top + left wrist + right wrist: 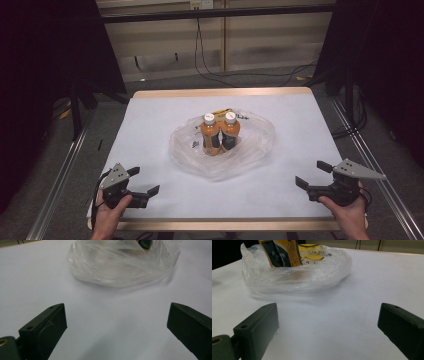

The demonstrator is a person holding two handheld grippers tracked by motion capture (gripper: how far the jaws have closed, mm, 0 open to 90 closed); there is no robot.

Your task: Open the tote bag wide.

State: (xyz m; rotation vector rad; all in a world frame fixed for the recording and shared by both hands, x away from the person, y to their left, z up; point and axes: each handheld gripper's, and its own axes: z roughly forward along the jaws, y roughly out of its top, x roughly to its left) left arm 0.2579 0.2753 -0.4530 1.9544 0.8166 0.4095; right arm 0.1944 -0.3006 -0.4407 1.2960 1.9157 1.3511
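**Bottles in Bag: Position Relative to Both Grippers**

Two orange bottles with white caps are stood upright, side by side and touching, inside one crumpled clear plastic bag at the middle of the white table. The left gripper is held at the near left edge, the right gripper at the near right edge. Both are kept well apart from the bag, which lies ahead of and between them. Each gripper's jaws are spread wide, and nothing is held between them. In the right gripper view, a dark blue and yellow label is seen on a bottle, and yellow print is seen on the bag; neither can be read.
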